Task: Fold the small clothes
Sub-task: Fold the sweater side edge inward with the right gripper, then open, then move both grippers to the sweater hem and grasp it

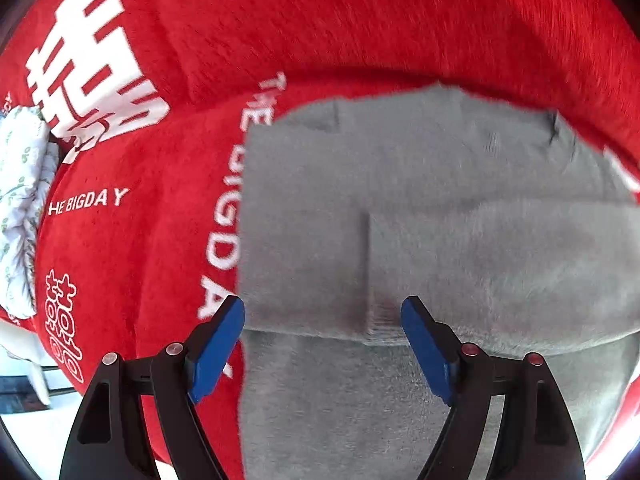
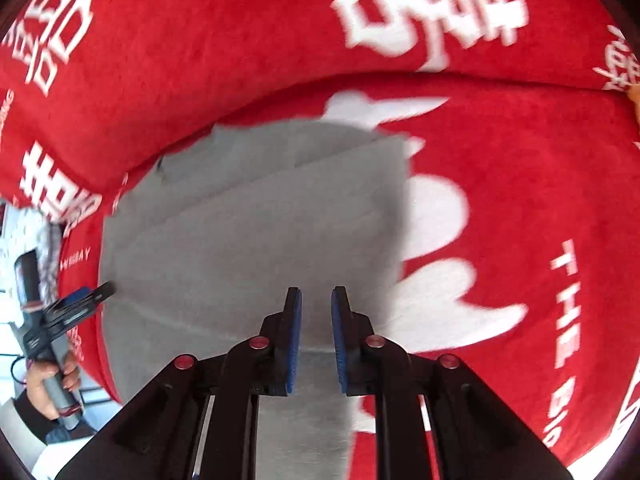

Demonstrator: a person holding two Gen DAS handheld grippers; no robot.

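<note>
Left wrist view: partly folded grey fleece garment (image 1: 400, 208) flat on red printed plush blanket (image 1: 320, 20), left gripper (image 1: 322, 312) released over hem at 6 o'clock, right gripper (image 2: 316, 300) nearly closed, empty; next likely: pinch edge, fold over.

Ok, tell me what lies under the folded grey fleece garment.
The folded grey fleece garment lies on a red plush blanket with white lettering, which shows all around it. The blanket's print directly beneath is covered, as is anything under the blanket.
</note>
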